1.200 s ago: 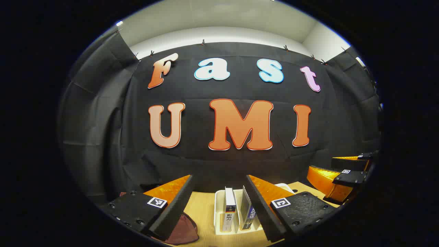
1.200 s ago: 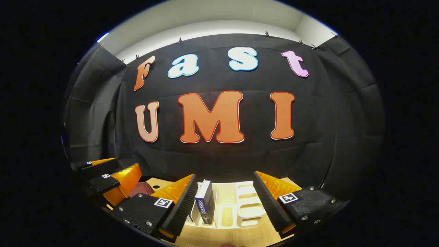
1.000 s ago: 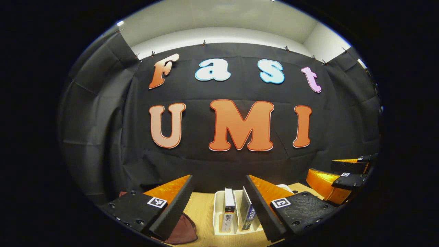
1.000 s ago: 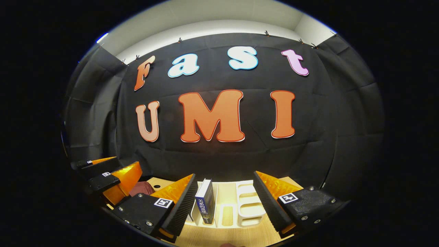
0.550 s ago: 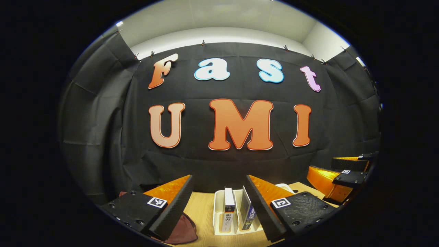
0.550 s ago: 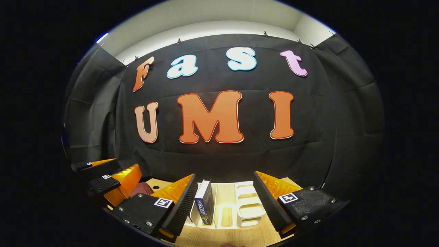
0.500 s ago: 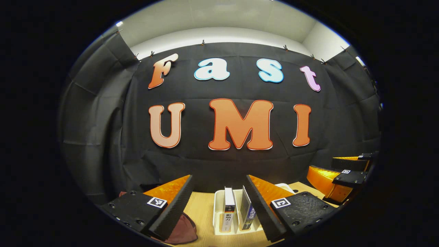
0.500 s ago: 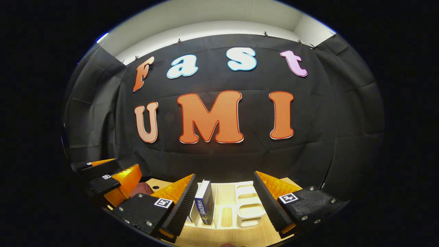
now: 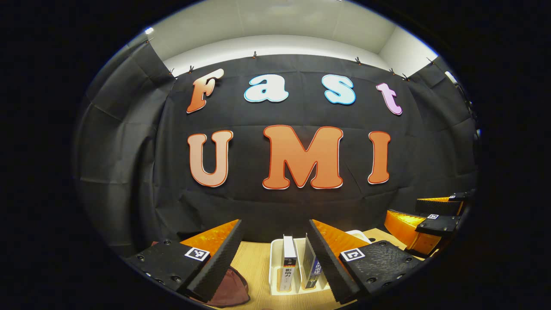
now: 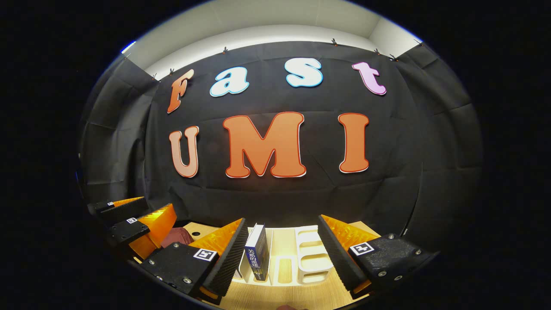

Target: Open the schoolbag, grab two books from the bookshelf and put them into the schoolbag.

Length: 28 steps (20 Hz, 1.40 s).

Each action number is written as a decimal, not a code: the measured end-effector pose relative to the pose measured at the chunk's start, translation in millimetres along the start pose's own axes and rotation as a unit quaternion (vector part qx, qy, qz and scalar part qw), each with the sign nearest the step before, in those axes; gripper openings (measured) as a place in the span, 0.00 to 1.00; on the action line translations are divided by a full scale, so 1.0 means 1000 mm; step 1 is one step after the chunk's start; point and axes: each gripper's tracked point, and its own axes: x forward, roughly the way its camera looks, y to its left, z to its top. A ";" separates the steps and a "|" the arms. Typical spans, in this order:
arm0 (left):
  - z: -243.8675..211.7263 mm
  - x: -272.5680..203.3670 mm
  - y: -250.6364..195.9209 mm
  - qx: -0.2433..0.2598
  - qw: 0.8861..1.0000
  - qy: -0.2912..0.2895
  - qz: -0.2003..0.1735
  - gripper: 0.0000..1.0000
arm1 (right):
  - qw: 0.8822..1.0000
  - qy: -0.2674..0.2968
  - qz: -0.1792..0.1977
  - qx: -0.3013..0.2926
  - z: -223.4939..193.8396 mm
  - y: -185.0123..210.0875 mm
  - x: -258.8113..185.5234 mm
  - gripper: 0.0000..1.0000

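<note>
Nothing moved; 2 books (image 9: 297,262) stand between left gripper (image 9: 275,241) fingers.

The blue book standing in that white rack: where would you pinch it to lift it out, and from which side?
Probably by its top edge, coming down from above. The blue book stands nearly upright in the white rack, whose dividers hem in its lower part, so only the top stands free. The open right gripper could put one finger on each cover and draw it straight up.
</note>
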 end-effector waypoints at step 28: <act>-0.015 -0.008 0.012 0.024 1.000 0.013 -0.002 0.94 | 1.000 0.015 -0.007 -0.001 -0.011 0.002 -0.007 0.96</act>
